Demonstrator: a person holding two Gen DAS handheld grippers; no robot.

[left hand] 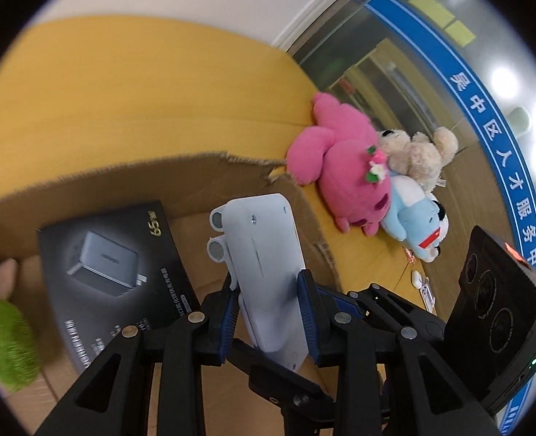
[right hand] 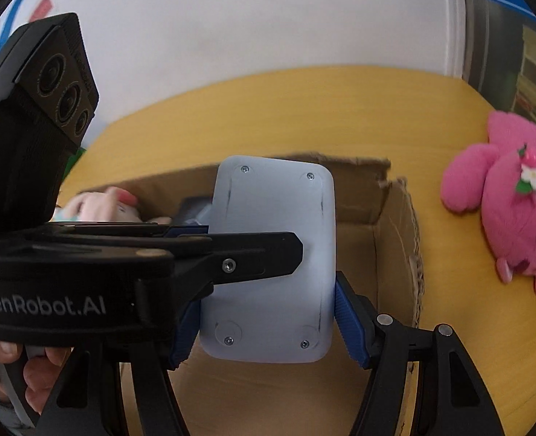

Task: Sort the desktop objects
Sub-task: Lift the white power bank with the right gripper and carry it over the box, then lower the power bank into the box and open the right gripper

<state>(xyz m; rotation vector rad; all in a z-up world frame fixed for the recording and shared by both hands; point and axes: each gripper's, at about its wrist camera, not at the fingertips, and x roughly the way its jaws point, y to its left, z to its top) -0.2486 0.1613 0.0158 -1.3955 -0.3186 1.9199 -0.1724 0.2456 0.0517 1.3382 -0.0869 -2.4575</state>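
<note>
Left gripper (left hand: 268, 301) has its blue ribbed pads clamped on the long sides of a pale grey-white flat plastic device with rounded corners (left hand: 264, 254). Right gripper (right hand: 268, 318) sits at the same device (right hand: 271, 254) lower down; its right blue pad (right hand: 348, 323) is near the edge, but contact is hard to confirm since the left gripper's black finger (right hand: 231, 254) crosses in front, so whether it is gripping cannot be told.

The device hangs over the open brown cardboard box (left hand: 304, 218), above its floor. In the left wrist view its long axis runs away from the camera, tilted a bit left, with two round lugs at the far left corner. The right wrist view shows its screwed flat back, long axis roughly upright.

Only the left view shows the black charger carton printed "65W" (left hand: 111, 265) in the box, a green fuzzy toy (left hand: 10, 345) at the left edge, and the cream (left hand: 417, 152) and light-blue (left hand: 413, 218) plush toys. Only the right view shows a pinkish plush (right hand: 104, 207) inside the box (right hand: 399, 254).

Farther out, a pink plush toy with a flower (left hand: 340, 167) lies on the yellow wooden table (left hand: 140, 91), outside the box; it also shows in the right view (right hand: 511, 210) on the table (right hand: 304, 109).
</note>
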